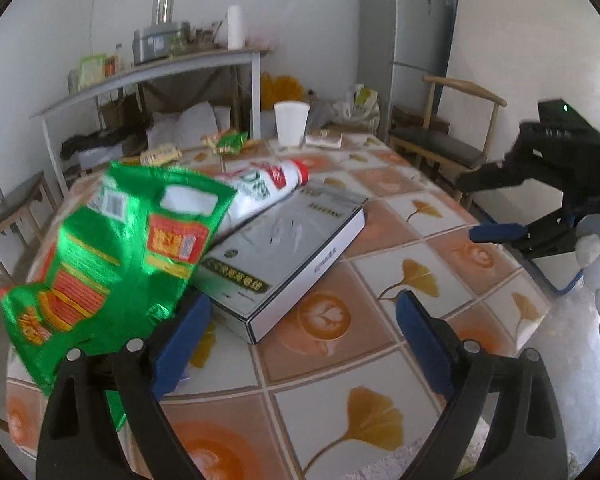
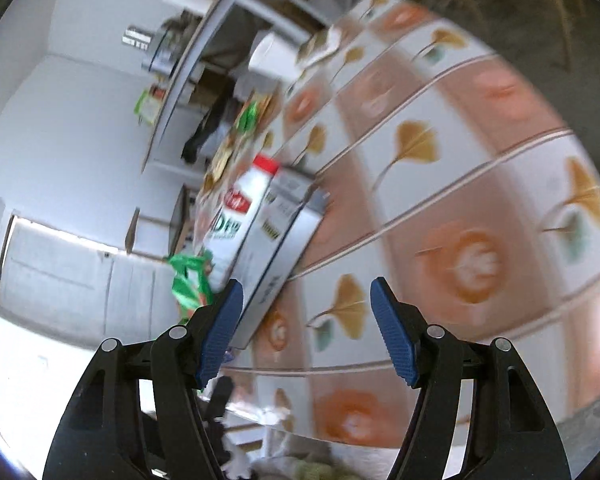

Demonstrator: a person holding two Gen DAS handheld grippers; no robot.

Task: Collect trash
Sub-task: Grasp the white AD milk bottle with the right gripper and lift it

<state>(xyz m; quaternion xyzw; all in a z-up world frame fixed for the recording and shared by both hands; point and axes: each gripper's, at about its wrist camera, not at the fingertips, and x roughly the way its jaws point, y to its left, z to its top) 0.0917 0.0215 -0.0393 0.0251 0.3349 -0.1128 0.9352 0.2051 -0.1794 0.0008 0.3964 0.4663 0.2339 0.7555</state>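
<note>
Behind the wide, empty left gripper [image 1: 304, 332], a green bag [image 1: 112, 256] hides the bottle's [image 1: 260, 188] base.

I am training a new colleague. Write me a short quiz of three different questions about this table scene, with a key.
1. True or false: the white bottle with the red cap stands upright on the table.
2. Multiple choice: what lies nearest the left gripper? A) the white paper cup B) the green foil snack bag C) the wooden chair
3. Fill in: the bottle leans partly on a flat grey and white ____.

Key:
1. False. It lies on its side.
2. B. The bag is beside the left finger, not between the open jaws.
3. box
</note>
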